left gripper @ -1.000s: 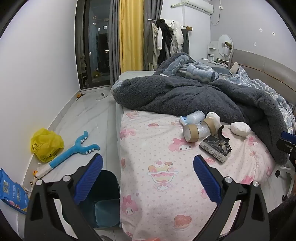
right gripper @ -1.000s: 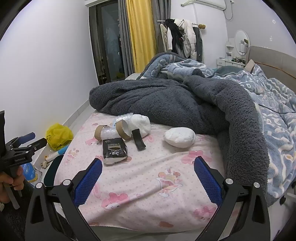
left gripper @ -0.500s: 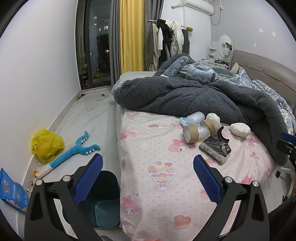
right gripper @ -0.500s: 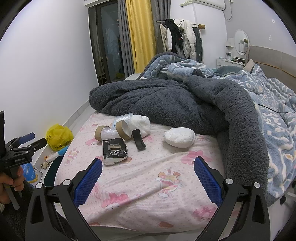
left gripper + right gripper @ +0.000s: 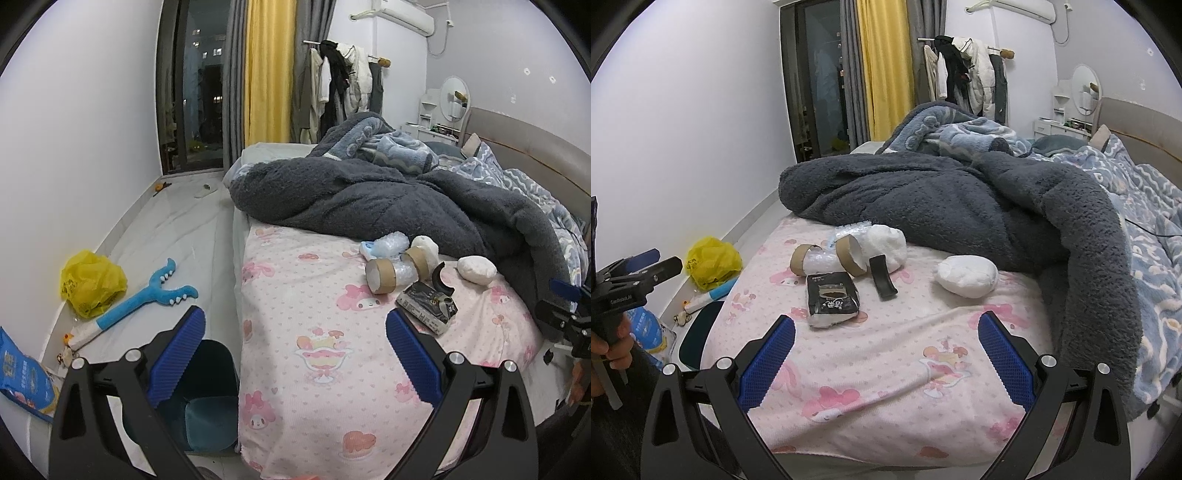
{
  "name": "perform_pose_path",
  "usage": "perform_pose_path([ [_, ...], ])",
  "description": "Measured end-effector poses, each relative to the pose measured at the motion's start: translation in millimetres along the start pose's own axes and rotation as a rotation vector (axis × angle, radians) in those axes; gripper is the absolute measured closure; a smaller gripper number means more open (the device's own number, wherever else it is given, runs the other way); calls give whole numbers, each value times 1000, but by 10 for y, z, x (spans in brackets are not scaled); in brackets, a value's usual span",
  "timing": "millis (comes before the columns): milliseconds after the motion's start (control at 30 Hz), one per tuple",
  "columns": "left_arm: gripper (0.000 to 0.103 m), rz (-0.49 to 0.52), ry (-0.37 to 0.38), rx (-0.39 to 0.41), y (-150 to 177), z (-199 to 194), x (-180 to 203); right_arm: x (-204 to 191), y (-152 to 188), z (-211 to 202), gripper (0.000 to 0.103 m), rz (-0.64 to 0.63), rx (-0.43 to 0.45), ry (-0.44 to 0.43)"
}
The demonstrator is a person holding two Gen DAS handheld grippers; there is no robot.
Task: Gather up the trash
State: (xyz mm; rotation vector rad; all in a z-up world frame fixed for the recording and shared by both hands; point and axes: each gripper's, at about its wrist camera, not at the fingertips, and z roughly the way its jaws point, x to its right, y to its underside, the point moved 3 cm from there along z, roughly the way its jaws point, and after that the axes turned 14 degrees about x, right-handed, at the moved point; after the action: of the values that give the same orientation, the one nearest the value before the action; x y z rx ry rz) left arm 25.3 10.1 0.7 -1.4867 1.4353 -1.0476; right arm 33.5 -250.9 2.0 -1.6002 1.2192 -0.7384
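Note:
Trash lies on the pink sheet (image 5: 886,354): a black packet (image 5: 832,303) (image 5: 426,307), a tape roll with bubble wrap (image 5: 827,257) (image 5: 391,271), a curved black strip (image 5: 882,277), a white foam lump (image 5: 888,243) and a white wad (image 5: 967,276) (image 5: 476,269). My right gripper (image 5: 885,363) hangs open in front of the packet, empty. Over the bed's corner my left gripper (image 5: 294,356) is open and empty, above a dark teal bin (image 5: 207,398) on the floor.
A dark fleece blanket (image 5: 960,199) is heaped behind the trash. On the floor by the wall lie a yellow bag (image 5: 92,282), a blue toy grabber (image 5: 147,297) and a blue packet (image 5: 22,373). A hand (image 5: 605,343) holds the left gripper's handle.
Both views have shifted only slightly. The trash on the bed has not moved and both grippers stay open.

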Motion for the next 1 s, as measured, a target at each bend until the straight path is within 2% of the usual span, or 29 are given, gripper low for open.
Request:
perform_pose_path([
  [233, 3, -43, -12, -14, 12, 20, -109, 5, -6, -21, 3, 2, 2, 3],
  [533, 3, -20, -14, -6, 9, 8, -112, 4, -8, -29, 3, -1, 3, 8],
  [767, 3, 56, 30, -9, 34, 13, 41, -4, -20, 8, 3, -30, -9, 3],
  [1000, 3, 103, 121, -34, 100, 133, 315, 63, -72, 214, 3, -23, -20, -22],
])
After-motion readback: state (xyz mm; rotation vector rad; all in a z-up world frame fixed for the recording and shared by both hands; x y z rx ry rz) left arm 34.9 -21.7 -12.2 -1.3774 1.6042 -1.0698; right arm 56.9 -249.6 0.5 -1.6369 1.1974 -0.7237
